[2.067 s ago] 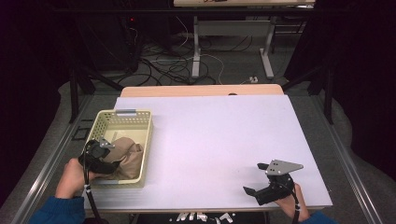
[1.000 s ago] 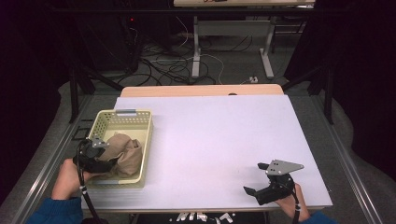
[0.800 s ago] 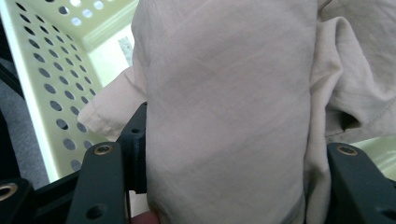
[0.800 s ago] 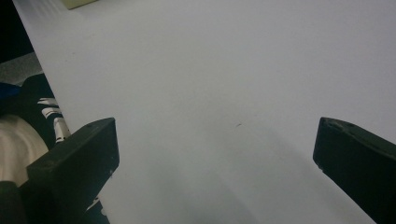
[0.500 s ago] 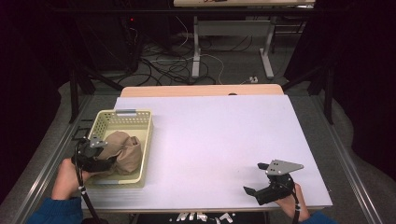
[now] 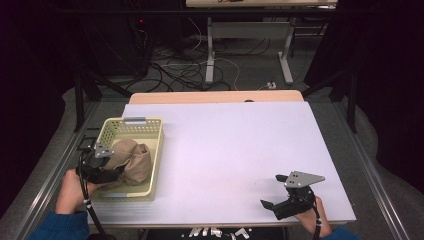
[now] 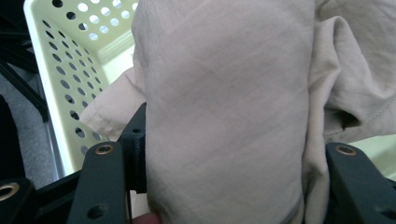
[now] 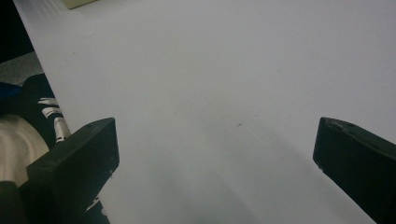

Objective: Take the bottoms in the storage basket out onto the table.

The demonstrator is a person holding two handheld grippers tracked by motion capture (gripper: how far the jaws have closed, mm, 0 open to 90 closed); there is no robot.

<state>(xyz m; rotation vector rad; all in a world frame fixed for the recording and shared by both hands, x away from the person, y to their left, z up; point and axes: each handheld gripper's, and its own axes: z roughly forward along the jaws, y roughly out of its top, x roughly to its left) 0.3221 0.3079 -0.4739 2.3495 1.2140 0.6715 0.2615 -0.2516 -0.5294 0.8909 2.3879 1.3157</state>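
Observation:
A beige cloth [image 6: 134, 156] lies bunched in a pale yellow perforated basket [image 6: 131, 121] at the table's left. My left gripper [image 6: 106, 169] reaches into the basket from its near-left side, shut on a thick fold of the cloth. In the left gripper view the cloth [image 7: 224, 70] packs the whole gap of the left gripper [image 7: 233, 154], with the basket [image 7: 56, 60] wall behind at the left. My right gripper [image 6: 272, 192] rests at the table's front right, open and pointing left. In its own view, the right gripper [image 8: 214, 128] holds nothing over the bare white table [image 8: 224, 60].
The white table [image 6: 240, 145] is bare between the basket and the right gripper. A wooden strip [image 6: 215, 96] runs along its far edge. Metal rails flank both sides. Cables and desk legs lie on the floor beyond.
The cloth has been gathered up into a taller bundle in the basket. My left gripper shifted a little left, then back. The right gripper has not moved.

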